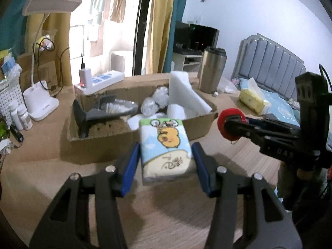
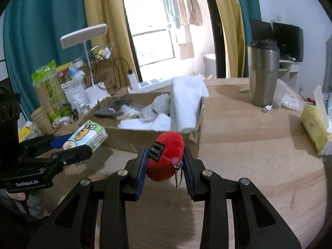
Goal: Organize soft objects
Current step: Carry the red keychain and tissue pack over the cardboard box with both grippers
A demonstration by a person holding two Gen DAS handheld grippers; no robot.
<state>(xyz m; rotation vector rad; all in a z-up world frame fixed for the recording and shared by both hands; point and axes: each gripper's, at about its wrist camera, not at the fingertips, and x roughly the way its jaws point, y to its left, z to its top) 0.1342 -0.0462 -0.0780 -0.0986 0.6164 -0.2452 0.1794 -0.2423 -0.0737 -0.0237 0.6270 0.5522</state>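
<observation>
Cardboard box (image 1: 128, 132) lies just beyond both tools. Left tool (image 1: 166, 161) clamps the tissue pack (image 1: 166, 147), long axis pointing boxward; right tool (image 2: 165, 164), equally near, grips the red plush (image 2: 164, 157).

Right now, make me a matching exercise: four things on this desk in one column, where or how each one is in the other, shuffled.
1. tissue pack
2. red plush
3. steel tumbler
4. white foam sheet

A. standing on the table right of the cardboard box
B. held in the right gripper
C. upright inside the box
D. held in the left gripper

Pairs: 1-D, 2-B, 3-A, 4-C
</observation>
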